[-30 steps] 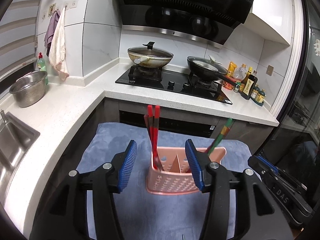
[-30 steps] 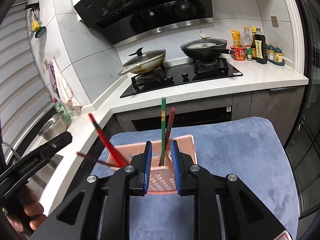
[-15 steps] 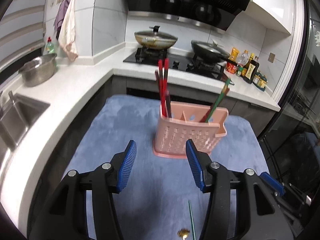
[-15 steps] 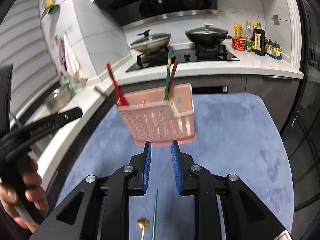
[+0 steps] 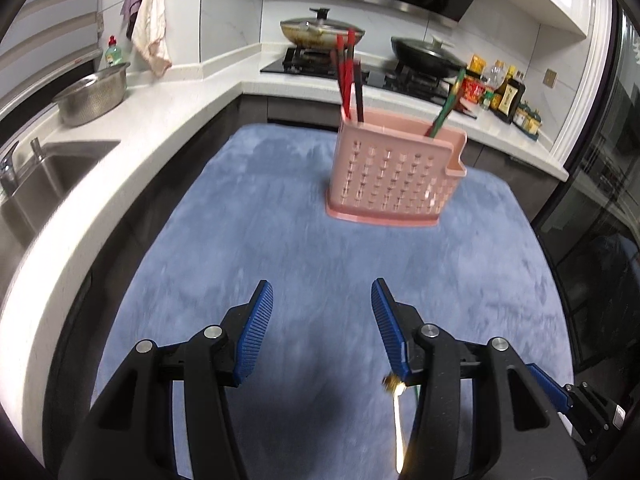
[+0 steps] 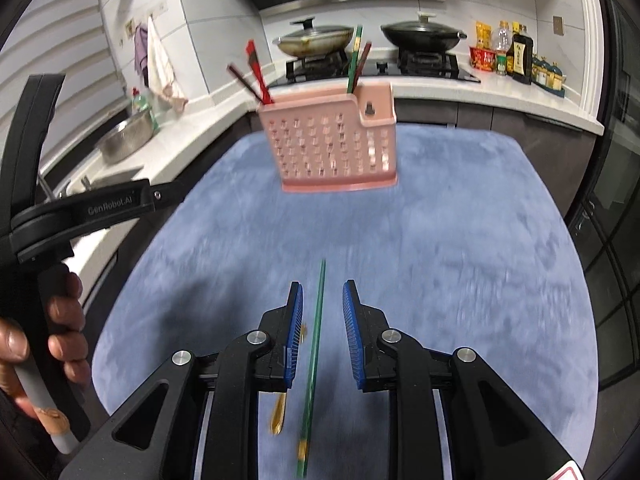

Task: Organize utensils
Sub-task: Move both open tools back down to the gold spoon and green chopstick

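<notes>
A pink perforated utensil holder (image 5: 394, 172) (image 6: 334, 142) stands on the blue mat (image 5: 288, 248) (image 6: 440, 240). It holds red chopsticks (image 5: 346, 76) (image 6: 256, 74) at its left end and green and dark red chopsticks (image 5: 446, 106) (image 6: 356, 60) at its right end. A green chopstick (image 6: 314, 356) lies on the mat between the jaws of my right gripper (image 6: 322, 320), untouched. A gold utensil (image 6: 280, 412) (image 5: 398, 420) lies beside it, partly hidden. My left gripper (image 5: 322, 320) is open and empty, well short of the holder.
A white counter (image 5: 132, 140) wraps the left and back, with a sink (image 5: 48, 176), a steel bowl (image 5: 94, 96), a hob with two pans (image 5: 320, 32) and bottles (image 5: 504, 96). A dark glass door (image 5: 600, 200) stands at the right. The left gripper's handle and hand (image 6: 52, 280) show at the right view's left edge.
Both grippers have pulled back from the holder and come down toward the mat. The right gripper has opened and now straddles the green chopstick. The holder stands farther away.
</notes>
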Action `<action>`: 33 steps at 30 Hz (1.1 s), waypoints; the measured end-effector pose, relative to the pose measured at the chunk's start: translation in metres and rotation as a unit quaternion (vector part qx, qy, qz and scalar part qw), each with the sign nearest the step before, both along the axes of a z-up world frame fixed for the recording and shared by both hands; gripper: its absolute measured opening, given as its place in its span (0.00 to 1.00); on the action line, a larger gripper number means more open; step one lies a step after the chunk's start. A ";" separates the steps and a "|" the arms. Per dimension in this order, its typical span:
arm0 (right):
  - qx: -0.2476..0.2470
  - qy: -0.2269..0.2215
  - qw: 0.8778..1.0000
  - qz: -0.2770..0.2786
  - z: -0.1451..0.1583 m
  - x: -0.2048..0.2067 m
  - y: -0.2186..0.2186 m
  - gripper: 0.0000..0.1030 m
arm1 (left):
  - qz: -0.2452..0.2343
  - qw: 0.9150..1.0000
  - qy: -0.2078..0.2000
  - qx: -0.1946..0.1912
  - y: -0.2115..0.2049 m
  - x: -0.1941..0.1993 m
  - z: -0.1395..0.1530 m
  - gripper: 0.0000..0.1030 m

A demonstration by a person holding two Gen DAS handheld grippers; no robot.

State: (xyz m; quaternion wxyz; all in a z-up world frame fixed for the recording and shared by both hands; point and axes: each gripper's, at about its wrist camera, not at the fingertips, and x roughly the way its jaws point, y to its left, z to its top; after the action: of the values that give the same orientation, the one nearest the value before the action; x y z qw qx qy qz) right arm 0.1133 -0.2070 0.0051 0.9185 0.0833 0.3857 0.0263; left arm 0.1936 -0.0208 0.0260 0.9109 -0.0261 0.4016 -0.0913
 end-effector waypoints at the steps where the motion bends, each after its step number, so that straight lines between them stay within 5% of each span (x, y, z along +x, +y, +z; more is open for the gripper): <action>1: 0.000 0.004 1.000 0.001 -0.004 -0.004 0.002 0.21 | 0.001 1.000 0.003 0.002 0.001 -0.004 -0.003 0.47; 14: -0.006 0.075 0.997 0.015 -0.068 -0.054 0.026 0.21 | -0.009 0.998 0.056 0.022 0.011 -0.052 -0.057 0.47; 33: 0.004 0.112 0.993 0.026 -0.103 -0.060 0.037 0.21 | -0.018 0.994 0.100 0.031 0.013 -0.077 -0.094 0.48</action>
State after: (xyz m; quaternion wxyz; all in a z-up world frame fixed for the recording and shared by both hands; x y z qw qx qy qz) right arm 0.0532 -0.1700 -0.0983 0.8683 0.0789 0.4879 0.0422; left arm 0.1163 -0.0080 -0.0675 0.8647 -0.0001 0.4938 -0.0919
